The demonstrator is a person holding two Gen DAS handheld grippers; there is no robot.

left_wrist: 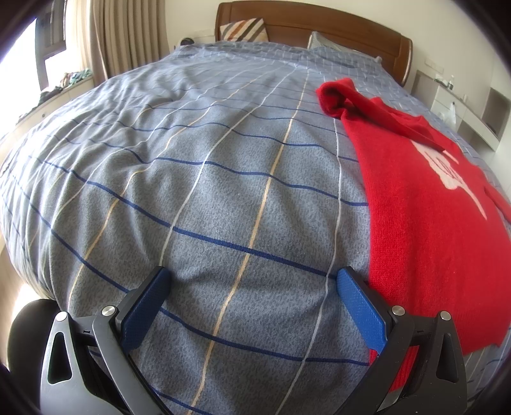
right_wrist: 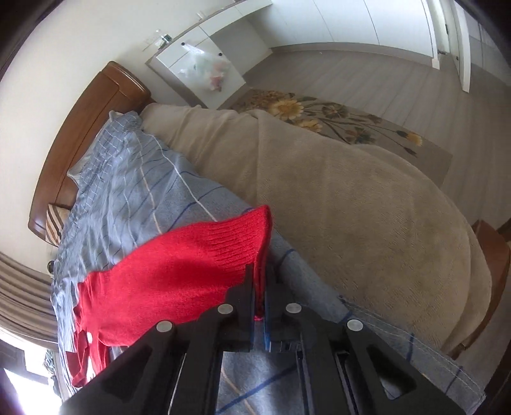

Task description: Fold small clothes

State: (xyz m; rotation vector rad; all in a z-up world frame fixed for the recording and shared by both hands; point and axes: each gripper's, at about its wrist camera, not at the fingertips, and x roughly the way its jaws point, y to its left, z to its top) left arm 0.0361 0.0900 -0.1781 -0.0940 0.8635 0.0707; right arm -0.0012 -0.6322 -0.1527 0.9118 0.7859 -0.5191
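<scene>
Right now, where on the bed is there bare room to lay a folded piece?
Bare blanket stretches from the red sweater's left edge to the bed's left side, up to the pillows. The right side is taken: the sweater lies there, its ribbed edge pinched in the right gripper.

On my left wrist view the sweater [left_wrist: 424, 207] lies on the bed [left_wrist: 191, 159], right of my left gripper [left_wrist: 252, 300], whose fingers [left_wrist: 361, 306] stand apart just beside its near edge. The headboard [left_wrist: 319, 25] and pillows [left_wrist: 246, 28] sit behind. My right gripper [right_wrist: 260, 287] pinches the sweater's hem [right_wrist: 255, 236] near the bed's side; the rug [right_wrist: 335, 118] lies on the floor [right_wrist: 383, 73] beyond.
</scene>
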